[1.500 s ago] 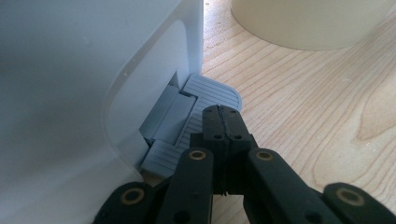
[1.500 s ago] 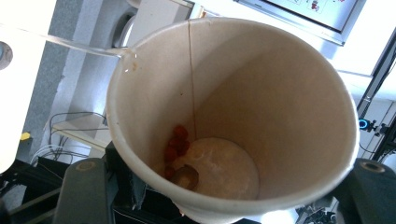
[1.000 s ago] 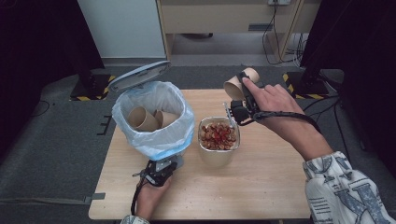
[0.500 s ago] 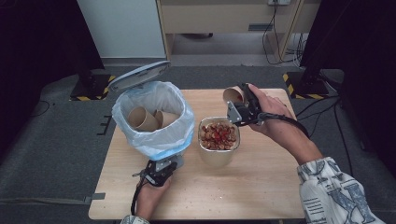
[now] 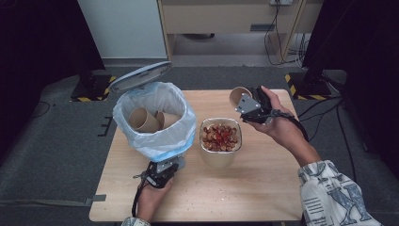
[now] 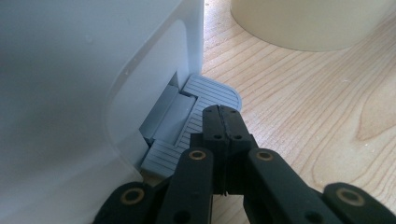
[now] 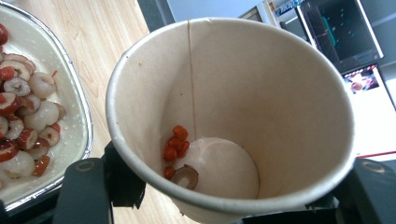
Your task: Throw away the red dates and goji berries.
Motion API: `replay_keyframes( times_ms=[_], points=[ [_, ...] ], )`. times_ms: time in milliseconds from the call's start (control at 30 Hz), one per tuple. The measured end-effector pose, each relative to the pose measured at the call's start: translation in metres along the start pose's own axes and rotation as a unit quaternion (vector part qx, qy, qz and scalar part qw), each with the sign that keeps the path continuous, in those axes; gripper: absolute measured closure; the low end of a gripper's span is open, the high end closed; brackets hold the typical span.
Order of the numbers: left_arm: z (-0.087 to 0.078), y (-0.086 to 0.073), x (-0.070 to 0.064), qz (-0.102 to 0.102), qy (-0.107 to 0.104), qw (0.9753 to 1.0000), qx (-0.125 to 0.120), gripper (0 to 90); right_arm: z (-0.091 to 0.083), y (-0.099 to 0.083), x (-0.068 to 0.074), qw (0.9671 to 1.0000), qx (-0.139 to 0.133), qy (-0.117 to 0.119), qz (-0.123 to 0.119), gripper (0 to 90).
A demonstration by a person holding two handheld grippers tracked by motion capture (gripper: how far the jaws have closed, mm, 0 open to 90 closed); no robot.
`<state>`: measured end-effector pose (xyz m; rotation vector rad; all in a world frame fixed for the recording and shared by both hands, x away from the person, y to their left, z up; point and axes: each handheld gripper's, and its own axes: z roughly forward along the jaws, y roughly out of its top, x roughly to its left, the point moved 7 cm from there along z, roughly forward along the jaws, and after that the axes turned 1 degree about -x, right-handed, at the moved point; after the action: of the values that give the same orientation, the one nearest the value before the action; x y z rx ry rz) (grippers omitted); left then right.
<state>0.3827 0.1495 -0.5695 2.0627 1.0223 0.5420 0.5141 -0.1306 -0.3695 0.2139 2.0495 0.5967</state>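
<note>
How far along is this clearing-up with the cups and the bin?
Two paper cups already lie in the bin. The right gripper holds another cup with a few bits stuck inside, beside the bowl. The left gripper presses the pedal. That cup has yet to be binned.

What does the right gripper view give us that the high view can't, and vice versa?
Right gripper view: a few red bits and a slice stuck at the bottom of the paper cup. High view: the bin with two cups inside and its lid up, and the left gripper at the bin's base. Both: the cup and the bowl of dried fruit.
</note>
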Motion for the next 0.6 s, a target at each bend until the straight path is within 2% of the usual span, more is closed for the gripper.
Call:
replay_keyframes(
  times_ms=[167, 333, 600],
  points=[
    [0.0, 0.0, 0.0, 0.0, 0.0, 1.0, 0.0, 89.7, 0.0, -0.009, -0.001, 0.9986, -0.009, 0.017, 0.05, 31.5],
    [0.0, 0.0, 0.0, 0.0, -0.001, 1.0, 0.0, 89.7, 0.001, -0.018, 0.0, 0.9963, -0.011, 0.033, 0.079, 31.3],
    [0.0, 0.0, 0.0, 0.0, -0.001, 1.0, -0.001, 89.7, 0.002, -0.031, 0.0, 0.9903, -0.019, 0.049, 0.128, 31.3]
  ],
)
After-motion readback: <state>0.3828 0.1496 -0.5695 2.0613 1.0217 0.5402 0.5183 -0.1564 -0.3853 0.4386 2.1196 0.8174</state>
